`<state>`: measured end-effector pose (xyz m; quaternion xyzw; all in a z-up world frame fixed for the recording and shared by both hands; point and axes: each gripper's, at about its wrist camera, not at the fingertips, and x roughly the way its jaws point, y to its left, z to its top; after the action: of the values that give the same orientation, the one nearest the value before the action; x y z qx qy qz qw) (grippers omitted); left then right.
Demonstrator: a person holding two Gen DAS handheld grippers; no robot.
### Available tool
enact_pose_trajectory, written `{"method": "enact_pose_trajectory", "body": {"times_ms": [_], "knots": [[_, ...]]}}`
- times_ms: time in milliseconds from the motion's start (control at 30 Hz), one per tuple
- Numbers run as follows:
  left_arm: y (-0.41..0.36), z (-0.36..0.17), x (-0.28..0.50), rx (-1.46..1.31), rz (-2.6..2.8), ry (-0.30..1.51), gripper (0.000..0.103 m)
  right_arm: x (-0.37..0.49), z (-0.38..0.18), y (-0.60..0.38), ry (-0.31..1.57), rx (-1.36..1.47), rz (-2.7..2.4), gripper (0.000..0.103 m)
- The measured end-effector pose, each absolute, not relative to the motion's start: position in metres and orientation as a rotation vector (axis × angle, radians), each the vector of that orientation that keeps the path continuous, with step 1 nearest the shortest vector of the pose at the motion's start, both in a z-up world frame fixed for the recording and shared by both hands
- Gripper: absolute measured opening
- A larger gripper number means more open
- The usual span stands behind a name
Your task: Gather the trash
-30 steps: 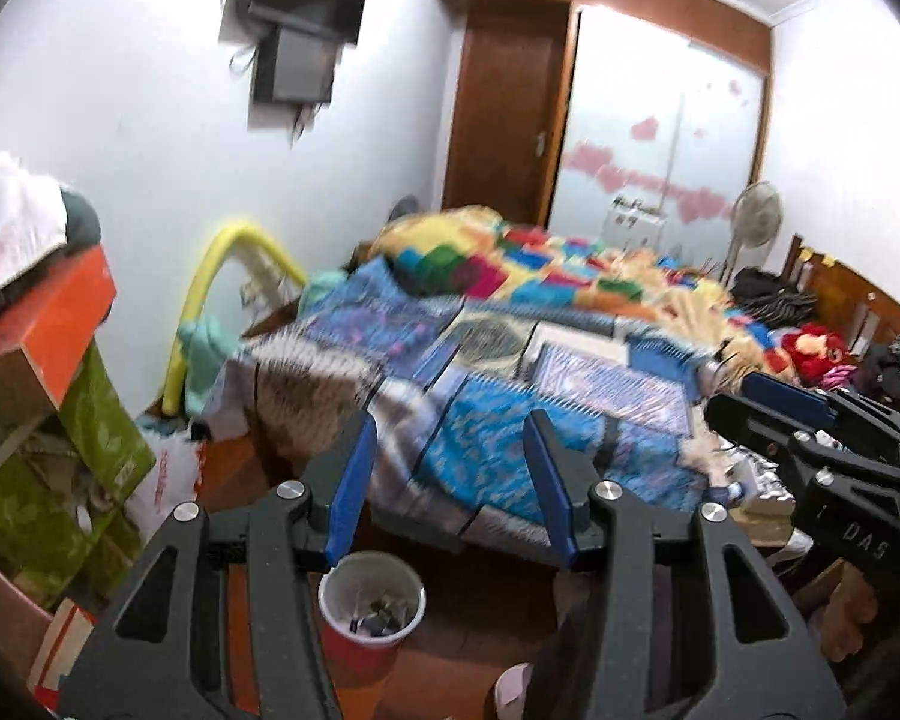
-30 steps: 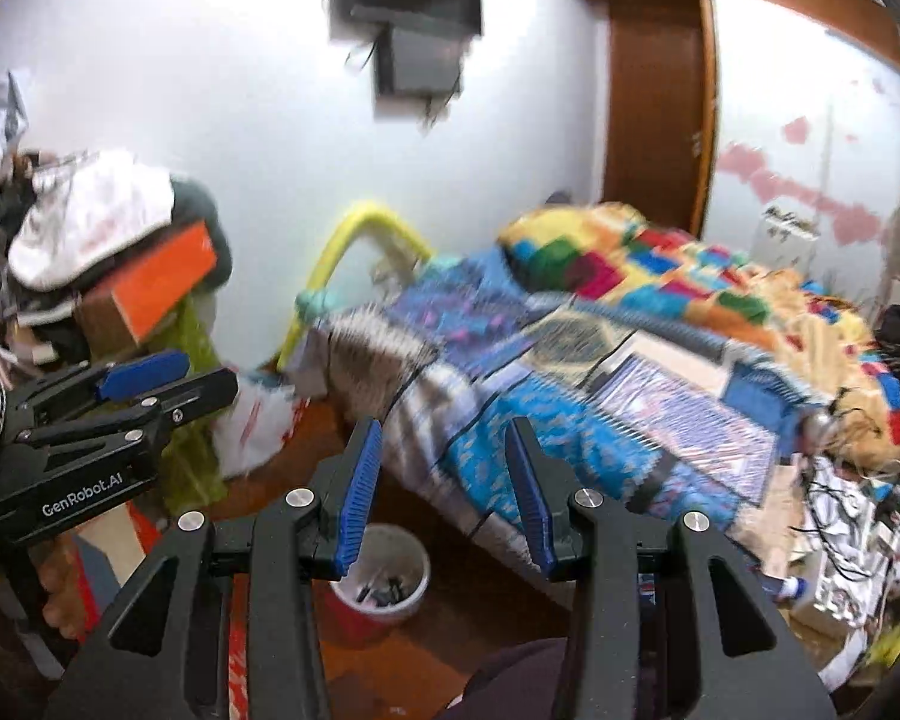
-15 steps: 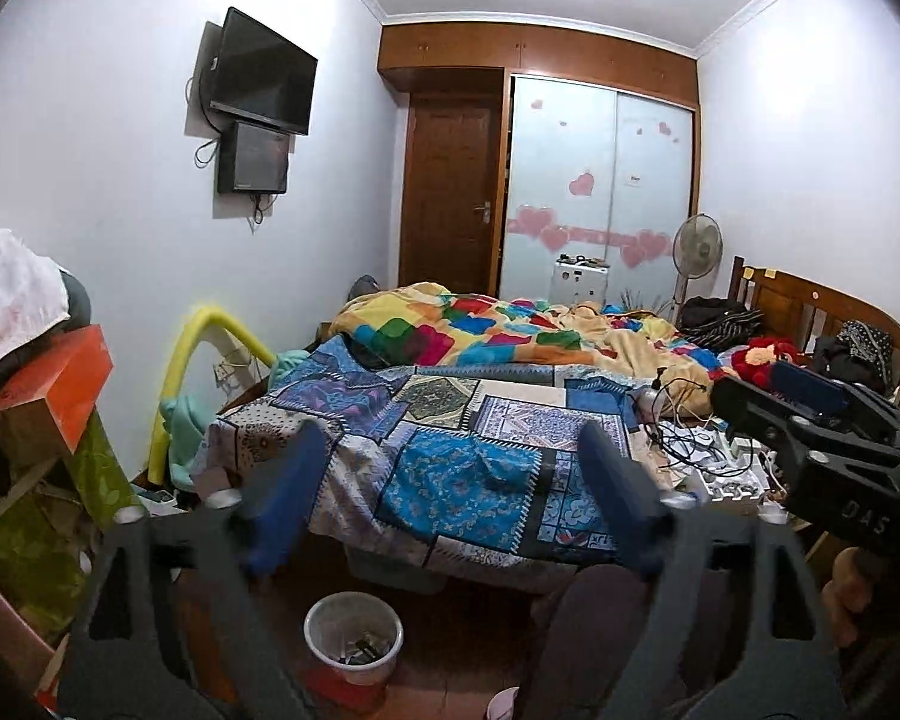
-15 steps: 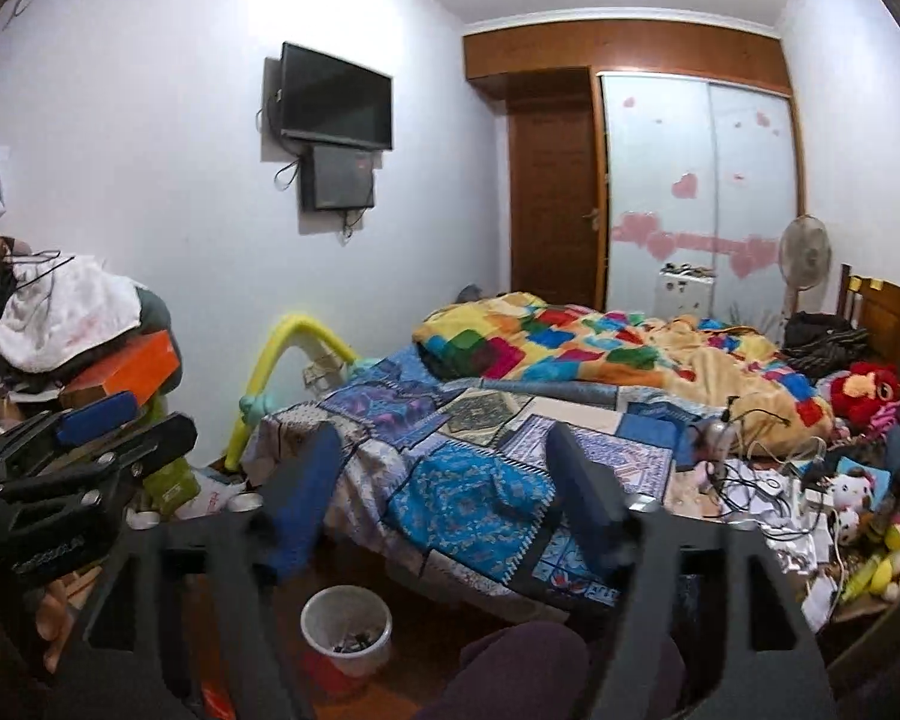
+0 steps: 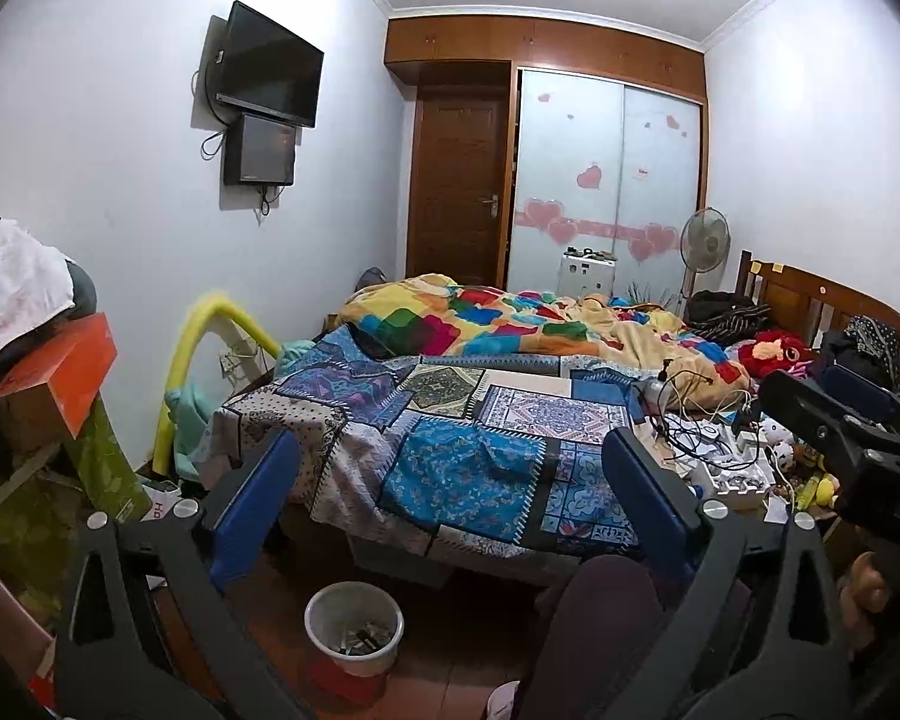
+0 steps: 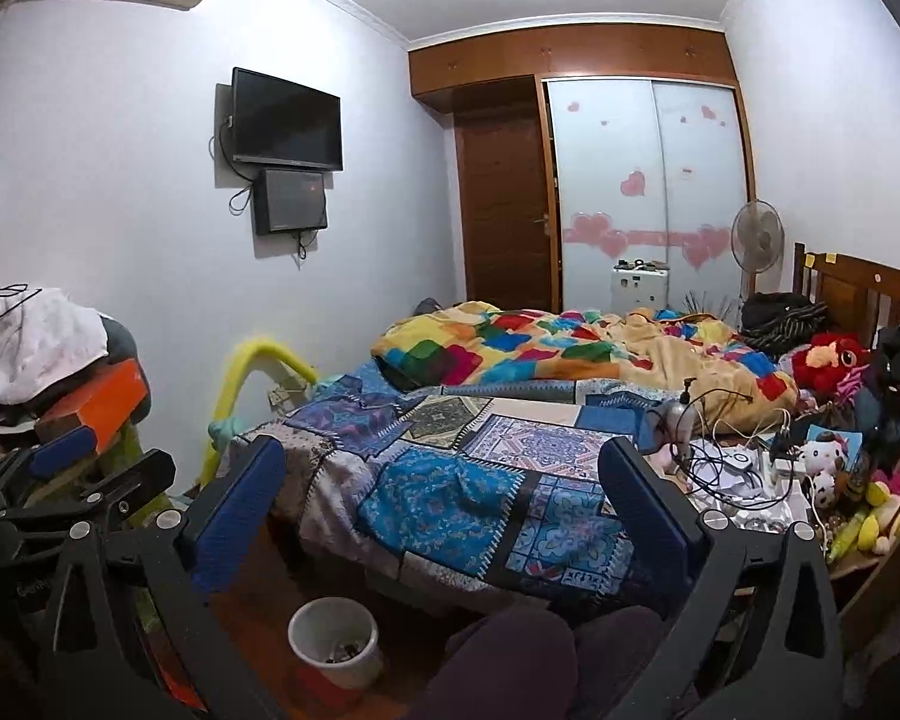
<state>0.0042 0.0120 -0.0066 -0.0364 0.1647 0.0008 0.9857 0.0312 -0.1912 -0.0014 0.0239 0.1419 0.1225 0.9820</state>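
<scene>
Bin sits at lower centre on the floor by the bed, scraps inside. Left claw and right claw have just been opening; both are released, nothing between the jaws. Best scan the floor first, then the cluttered right bed edge; TV upper left.

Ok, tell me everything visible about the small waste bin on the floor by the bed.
The waste bin is a small round open-topped pail, white and plastic-looking, standing upright on the reddish floor near the bed's foot corner. Something red shows at its base. Dark scraps lie at its bottom; it is far from full. Neither gripper touches it.
</scene>
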Motion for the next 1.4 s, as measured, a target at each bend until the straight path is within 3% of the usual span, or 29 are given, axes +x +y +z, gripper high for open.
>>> {"method": "enact_pose_trajectory", "body": {"times_ms": [1400], "knots": [[0.014,-0.0064,0.0021,-0.088,-0.009,0.336,0.102,0.0232,-0.006,-0.1931,0.318,0.022,0.261,0.103]]}}
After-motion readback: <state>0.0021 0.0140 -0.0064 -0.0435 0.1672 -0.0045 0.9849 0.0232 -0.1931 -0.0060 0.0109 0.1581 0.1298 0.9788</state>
